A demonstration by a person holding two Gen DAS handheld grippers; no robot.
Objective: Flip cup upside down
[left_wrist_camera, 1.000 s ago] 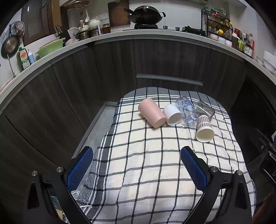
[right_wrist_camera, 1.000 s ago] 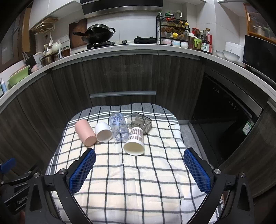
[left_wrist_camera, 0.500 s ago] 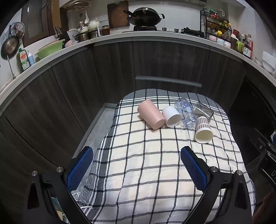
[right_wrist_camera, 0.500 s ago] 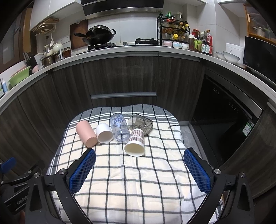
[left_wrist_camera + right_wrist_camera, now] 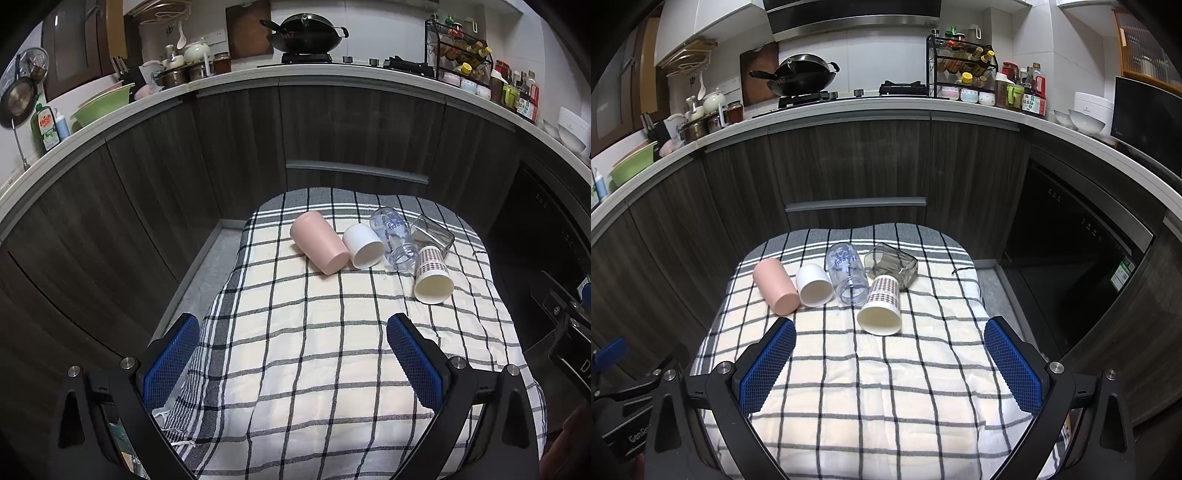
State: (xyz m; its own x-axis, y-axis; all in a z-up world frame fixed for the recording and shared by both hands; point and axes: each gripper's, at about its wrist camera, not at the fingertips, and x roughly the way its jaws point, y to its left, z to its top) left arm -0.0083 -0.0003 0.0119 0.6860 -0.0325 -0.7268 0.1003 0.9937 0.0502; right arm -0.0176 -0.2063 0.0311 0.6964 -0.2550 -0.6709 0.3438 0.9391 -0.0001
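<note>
5 cups lie on their sides in a row at the far end of the checked cloth (image 5: pixel 886 387): a pink cup (image 5: pixel 775 286), a white cup (image 5: pixel 813 285) touching it, a clear cup (image 5: pixel 847 275), a smoky glass (image 5: pixel 892 265), and a patterned paper cup (image 5: pixel 881 304) nearest the grippers with its mouth toward them. The left gripper (image 5: pixel 293 363) hangs over the near cloth, fingers spread wide and holding nothing. The right gripper (image 5: pixel 890 369) does likewise, both well apart from the cups.

Left gripper (image 5: pixel 628 424) body reads "GenRo", cut off.
</note>
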